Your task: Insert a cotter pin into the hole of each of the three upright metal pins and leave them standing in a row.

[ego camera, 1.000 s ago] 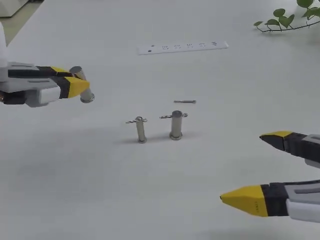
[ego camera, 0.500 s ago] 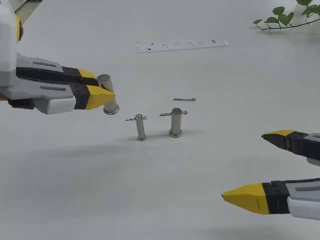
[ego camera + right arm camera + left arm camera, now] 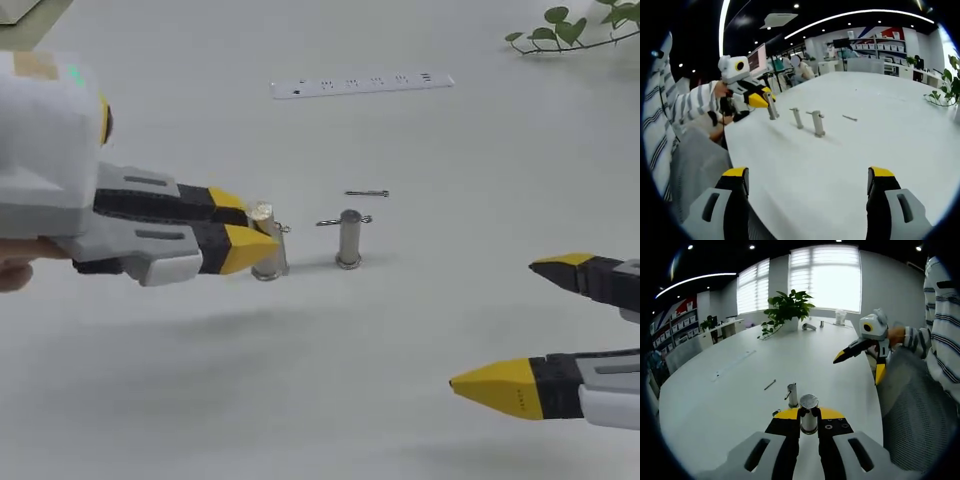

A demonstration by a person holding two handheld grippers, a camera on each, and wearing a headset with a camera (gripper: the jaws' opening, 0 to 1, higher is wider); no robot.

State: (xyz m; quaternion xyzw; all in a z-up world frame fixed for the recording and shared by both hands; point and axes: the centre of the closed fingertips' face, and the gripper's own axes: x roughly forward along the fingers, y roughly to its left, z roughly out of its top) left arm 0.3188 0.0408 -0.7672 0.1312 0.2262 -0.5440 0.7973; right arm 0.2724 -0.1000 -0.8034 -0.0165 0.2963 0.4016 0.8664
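- One broad white table [image 3: 330, 400] carries all the work.
- Yellow-tipped, the left tool [image 3: 255, 225] is closed narrowly on a metal pin [image 3: 809, 412], a short grey cylinder whose round flat end is wider than its shaft. It holds the pin at the left end of the row, just beside the standing ones. Whether the pin touches the table cannot be told.
- Equally yellow-tipped, the right tool [image 3: 492, 324] is spread wide with nothing between its jaws, well apart from the row.
- Far behind lies a white power strip [image 3: 362, 84].
- Upright on a flared foot stands the thick pin [image 3: 348, 240], with a cotter pin [image 3: 332, 221] crossing it near the top.
- Between it and the gripped one stands the thin pin [image 3: 797, 118], with a second cotter pin [image 3: 283, 228] through its top.
- Just beyond the thick pin, a loose cotter pin [image 3: 367, 193] lies flat.
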